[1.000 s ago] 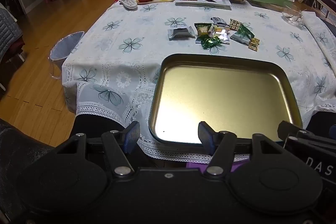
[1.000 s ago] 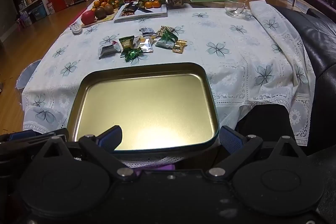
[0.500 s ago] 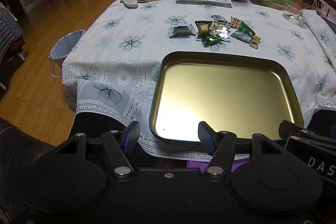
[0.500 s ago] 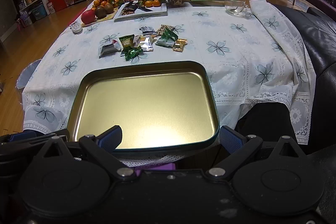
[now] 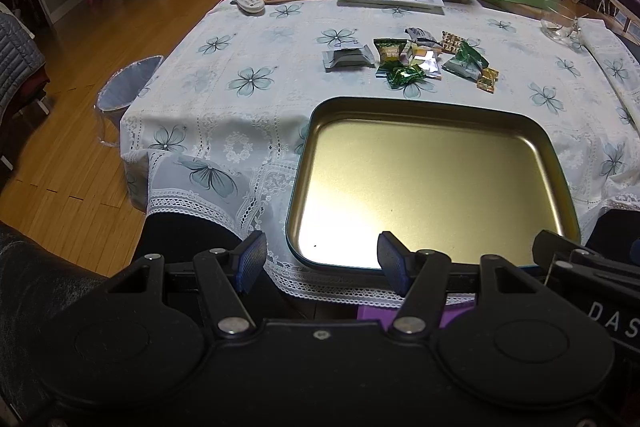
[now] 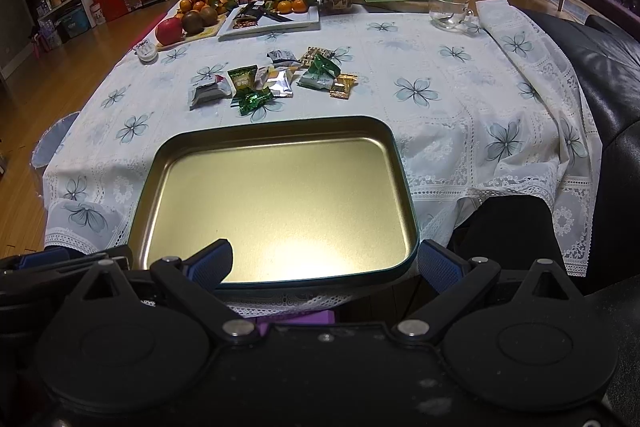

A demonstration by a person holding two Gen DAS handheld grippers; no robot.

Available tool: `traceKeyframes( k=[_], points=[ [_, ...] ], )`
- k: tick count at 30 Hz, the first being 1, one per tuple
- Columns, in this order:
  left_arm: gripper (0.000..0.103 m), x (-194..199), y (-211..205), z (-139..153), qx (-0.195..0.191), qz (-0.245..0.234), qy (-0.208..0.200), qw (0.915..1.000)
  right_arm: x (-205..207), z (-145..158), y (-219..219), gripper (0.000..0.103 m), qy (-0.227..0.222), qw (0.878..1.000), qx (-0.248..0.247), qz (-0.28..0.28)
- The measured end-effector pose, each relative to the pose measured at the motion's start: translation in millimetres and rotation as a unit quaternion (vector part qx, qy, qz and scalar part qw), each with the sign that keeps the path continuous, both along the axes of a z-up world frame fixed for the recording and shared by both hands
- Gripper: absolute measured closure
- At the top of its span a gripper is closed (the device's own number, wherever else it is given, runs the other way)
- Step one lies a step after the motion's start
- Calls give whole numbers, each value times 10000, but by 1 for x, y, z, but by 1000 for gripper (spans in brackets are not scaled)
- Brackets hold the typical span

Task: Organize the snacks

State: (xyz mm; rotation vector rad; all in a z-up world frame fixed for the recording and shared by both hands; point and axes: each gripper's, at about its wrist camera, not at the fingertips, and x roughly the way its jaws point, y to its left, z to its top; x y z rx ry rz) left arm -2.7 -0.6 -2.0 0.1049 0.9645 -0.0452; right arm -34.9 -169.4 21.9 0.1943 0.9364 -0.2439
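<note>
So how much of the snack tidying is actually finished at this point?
Nothing is sorted yet. The gold tray sits at the near table edge with nothing in it. The snack packets all lie in a loose cluster on the tablecloth beyond it. The left gripper and right gripper are both open and holding nothing, so every packet remains to be moved.

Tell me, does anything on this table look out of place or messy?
Only the snack packets: they lie in a loose jumble on the tablecloth beyond the tin tray, which holds nothing. I see nothing spilled or broken.
</note>
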Motion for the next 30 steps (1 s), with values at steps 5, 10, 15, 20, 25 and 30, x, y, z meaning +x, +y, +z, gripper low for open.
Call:
traceKeyframes(
  k=[5, 10, 15, 20, 25, 30],
  points=[
    [38, 0, 2, -2, 19, 13, 5, 10000, 0, 1, 0, 0, -8, 10000, 1, -3],
    [38, -1, 4, -3, 54, 21, -30, 10000, 0, 1, -1, 0, -13, 10000, 47, -7],
    [38, -1, 3, -2, 38, 27, -5, 10000, 3, -1, 1, 0, 57, 10000, 53, 6],
    [38, 1, 3, -1, -17, 78, 32, 10000, 4, 2, 2, 0, 54, 10000, -14, 63],
    [38, 1, 3, -1, -46, 93, 49, 9999, 4, 2, 2, 0, 61, 9999, -28, 89],
    [38, 2, 3, -1, -49, 89, 56, 9999, 2, 3, 2, 0, 27, 9999, -55, 88]
  ],
)
